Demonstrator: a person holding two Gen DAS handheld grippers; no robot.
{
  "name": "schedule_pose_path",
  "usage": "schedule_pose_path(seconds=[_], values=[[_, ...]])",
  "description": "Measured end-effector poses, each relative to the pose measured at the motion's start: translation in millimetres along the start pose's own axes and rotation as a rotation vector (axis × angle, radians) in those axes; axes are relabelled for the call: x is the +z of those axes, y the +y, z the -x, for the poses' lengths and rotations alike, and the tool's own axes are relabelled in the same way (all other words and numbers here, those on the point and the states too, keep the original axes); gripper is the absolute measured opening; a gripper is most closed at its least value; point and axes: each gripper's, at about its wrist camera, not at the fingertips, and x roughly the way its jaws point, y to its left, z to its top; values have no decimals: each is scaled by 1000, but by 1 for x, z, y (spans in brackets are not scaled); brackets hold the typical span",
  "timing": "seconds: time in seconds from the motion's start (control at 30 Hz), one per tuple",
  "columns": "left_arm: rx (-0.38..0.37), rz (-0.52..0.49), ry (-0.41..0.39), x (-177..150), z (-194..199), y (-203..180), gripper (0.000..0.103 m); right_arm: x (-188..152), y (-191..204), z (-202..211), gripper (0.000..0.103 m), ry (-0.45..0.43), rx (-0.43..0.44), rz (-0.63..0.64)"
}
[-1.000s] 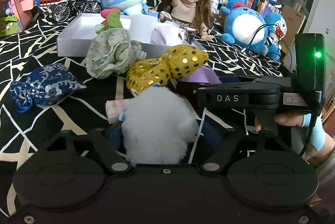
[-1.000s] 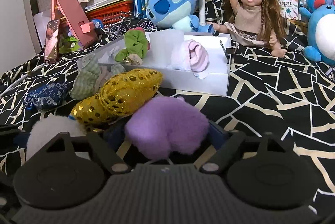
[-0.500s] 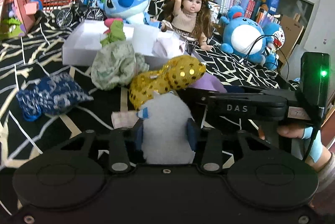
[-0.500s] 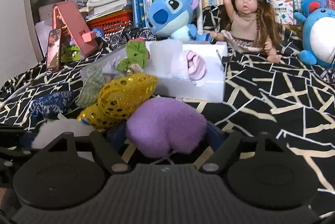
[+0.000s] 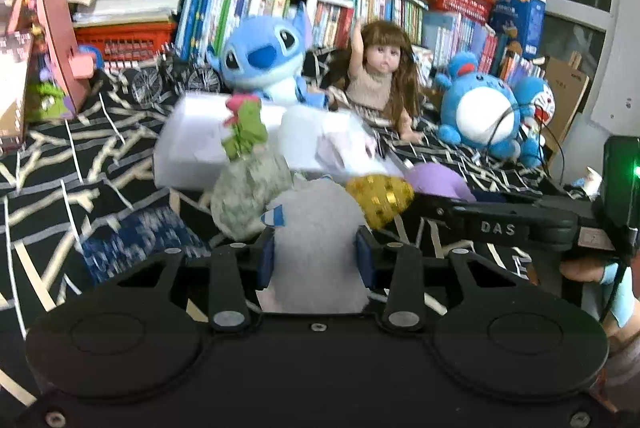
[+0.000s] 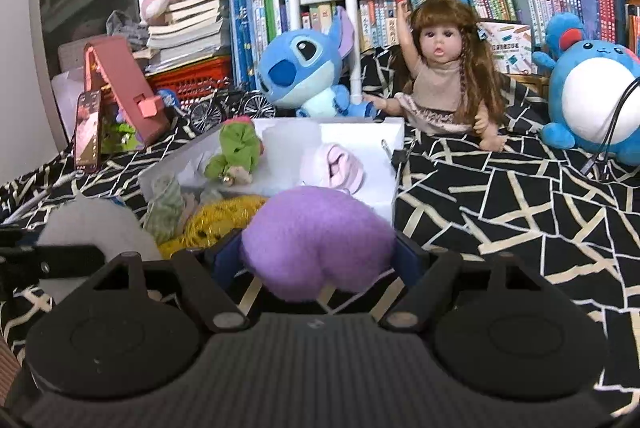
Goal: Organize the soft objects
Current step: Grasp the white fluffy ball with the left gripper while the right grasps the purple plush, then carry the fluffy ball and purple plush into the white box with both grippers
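Fluffy white pompom [image 5: 316, 240] squeezed narrow between left tool [image 5: 316, 260] pads.

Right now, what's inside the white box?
In the white box: a green plush at its left and a pink-and-white soft item further right. The purple plush in the right gripper hides the box's near edge.

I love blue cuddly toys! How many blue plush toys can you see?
3: a blue alien plush behind the white box, a round blue-and-white plush far right, a blue cat plush beside it. Others may be hidden.
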Motion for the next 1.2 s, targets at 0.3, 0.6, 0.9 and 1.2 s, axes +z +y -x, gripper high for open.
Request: schedule_pose_path(seconds=[0.3, 0.6, 0.9, 1.2], values=[[59, 28, -78, 47, -4, 23, 38, 23, -8, -3, 78, -27, -41, -18], [92, 82, -84, 106, -42, 59, 38, 61, -18, -29, 78, -16, -29, -47], [168, 111, -56, 153, -118, 88, 38, 97, -22, -77, 78, 38, -48, -54], [208, 152, 48, 154, -186, 103, 38, 109, -21, -122, 78, 94, -77, -70]])
